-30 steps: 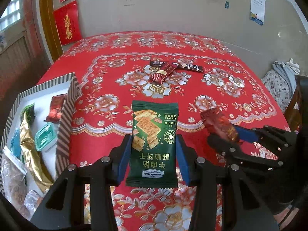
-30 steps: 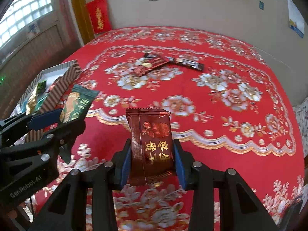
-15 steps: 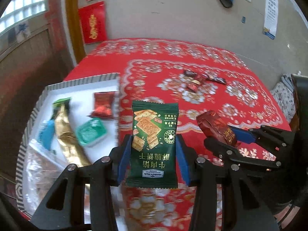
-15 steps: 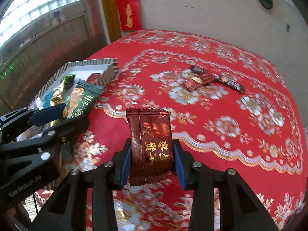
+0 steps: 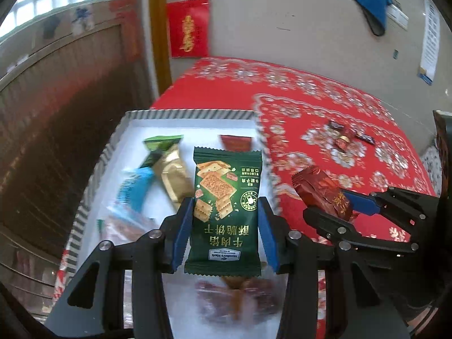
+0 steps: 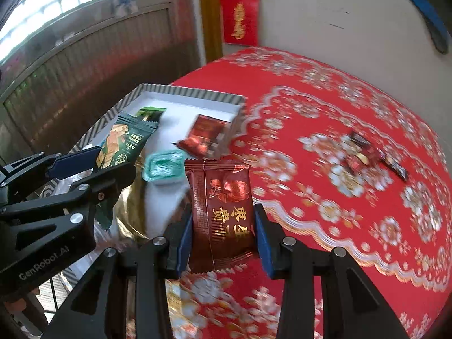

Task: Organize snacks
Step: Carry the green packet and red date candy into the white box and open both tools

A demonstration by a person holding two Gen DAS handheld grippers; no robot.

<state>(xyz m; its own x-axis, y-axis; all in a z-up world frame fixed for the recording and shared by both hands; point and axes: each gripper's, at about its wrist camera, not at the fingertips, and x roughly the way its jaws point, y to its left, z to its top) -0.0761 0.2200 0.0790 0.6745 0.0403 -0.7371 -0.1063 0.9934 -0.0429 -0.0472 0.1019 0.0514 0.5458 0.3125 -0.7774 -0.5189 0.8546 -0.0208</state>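
My left gripper [image 5: 224,226] is shut on a green cracker packet [image 5: 226,209] and holds it above the white striped-rim box [image 5: 186,114]. That packet also shows in the right wrist view [image 6: 124,144]. My right gripper [image 6: 223,234] is shut on a dark red snack packet [image 6: 223,214], held over the tablecloth beside the box's right wall; it also shows in the left wrist view [image 5: 325,192]. The box [image 6: 195,93] holds a gold packet [image 5: 175,172], a blue packet [image 5: 135,186], a red packet [image 6: 203,135] and a teal cup [image 6: 163,166].
A red floral tablecloth [image 6: 339,141] covers the round table. Several small dark snacks [image 6: 364,155] lie on it at the far right, also in the left wrist view [image 5: 347,138]. A wooden-panelled wall [image 5: 56,113] stands close to the box on the left.
Both grippers have swung left with their packets still held. The left one went from above the tablecloth to above the box, and the right one came up beside the box.
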